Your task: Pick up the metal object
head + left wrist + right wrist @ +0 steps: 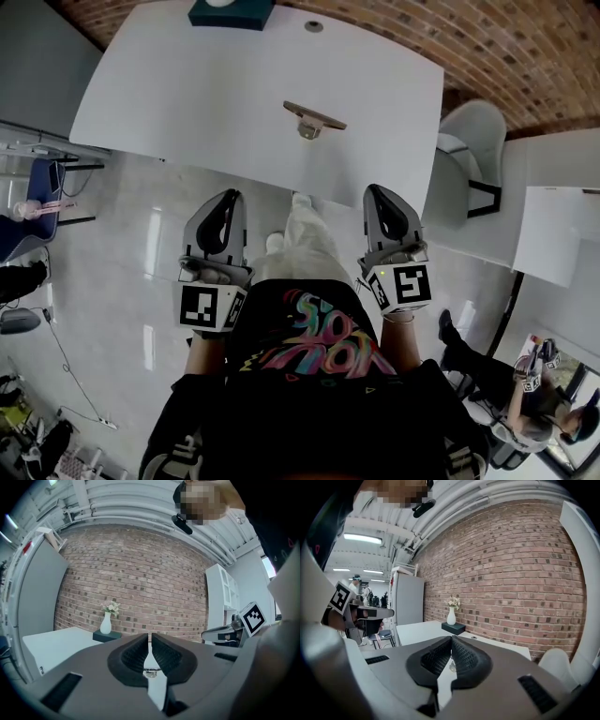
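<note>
Metal object [313,119]: on white table [187,103], mid-top, ahead of me. My left gripper [227,197] and right gripper [375,192] both near table's front edge, jaws pressed together, nothing held. Object lies between their lines, slightly toward right. Long axis runs crosswise to my reach. Judgement: right gripper nearer.
</note>
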{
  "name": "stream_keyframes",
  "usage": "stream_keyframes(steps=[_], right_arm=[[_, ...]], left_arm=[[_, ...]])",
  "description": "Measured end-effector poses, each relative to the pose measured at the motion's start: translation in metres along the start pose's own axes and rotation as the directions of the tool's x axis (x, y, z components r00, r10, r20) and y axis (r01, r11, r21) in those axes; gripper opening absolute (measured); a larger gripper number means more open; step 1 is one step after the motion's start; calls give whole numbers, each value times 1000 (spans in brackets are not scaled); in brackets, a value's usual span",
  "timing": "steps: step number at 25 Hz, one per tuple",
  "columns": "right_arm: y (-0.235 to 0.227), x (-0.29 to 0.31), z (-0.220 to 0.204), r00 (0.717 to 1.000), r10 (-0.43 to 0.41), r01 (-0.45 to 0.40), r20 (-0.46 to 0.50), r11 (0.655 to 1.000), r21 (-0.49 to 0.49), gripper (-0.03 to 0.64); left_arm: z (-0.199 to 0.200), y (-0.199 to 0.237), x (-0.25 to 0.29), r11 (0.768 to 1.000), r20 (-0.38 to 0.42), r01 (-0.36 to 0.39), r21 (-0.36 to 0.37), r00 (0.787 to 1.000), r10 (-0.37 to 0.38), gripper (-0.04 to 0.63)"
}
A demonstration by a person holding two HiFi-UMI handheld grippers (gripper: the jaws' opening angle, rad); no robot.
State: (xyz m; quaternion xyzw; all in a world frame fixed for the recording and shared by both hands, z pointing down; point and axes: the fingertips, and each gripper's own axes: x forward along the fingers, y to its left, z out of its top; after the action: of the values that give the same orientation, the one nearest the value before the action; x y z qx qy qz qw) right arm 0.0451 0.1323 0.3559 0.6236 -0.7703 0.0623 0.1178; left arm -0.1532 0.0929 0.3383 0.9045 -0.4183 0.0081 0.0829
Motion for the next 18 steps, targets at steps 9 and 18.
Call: stream_keyframes(steps=[9,18], right_arm=[[-55,75,17,999,45,-45,11,999,-5,17],[-119,132,55,992,112,-109,64,993,-52,17]], left_arm=[[16,12,94,1000,14,-4,7,1000,4,40],[49,10,180,999,58,-33,38,998,31,40]])
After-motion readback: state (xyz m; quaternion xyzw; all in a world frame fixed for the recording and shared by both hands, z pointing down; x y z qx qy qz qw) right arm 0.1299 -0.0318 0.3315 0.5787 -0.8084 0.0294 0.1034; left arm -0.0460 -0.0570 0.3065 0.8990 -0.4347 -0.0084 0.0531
